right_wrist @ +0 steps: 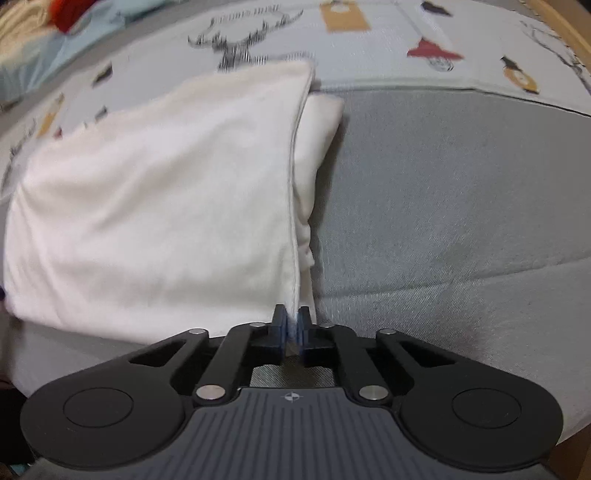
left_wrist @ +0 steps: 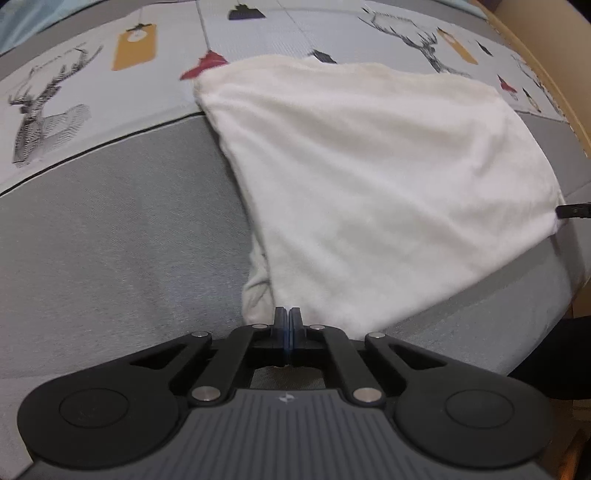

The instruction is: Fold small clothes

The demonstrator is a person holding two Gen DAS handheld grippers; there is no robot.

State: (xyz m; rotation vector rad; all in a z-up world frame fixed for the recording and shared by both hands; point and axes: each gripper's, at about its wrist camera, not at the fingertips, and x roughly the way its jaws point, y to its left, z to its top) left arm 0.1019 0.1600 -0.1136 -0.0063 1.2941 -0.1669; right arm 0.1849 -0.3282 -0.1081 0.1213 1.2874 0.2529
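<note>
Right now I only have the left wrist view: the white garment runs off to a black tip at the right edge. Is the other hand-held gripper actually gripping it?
Observer: Yes. In the right wrist view the right hand-held gripper is shut on the stitched hem of the white garment.
Operator: Just one layer there?
Observer: No. A second white layer shows just right of that hem.
Operator: Anything else nearby?
Observer: At the far top left there is something red, too blurred to identify.
</note>
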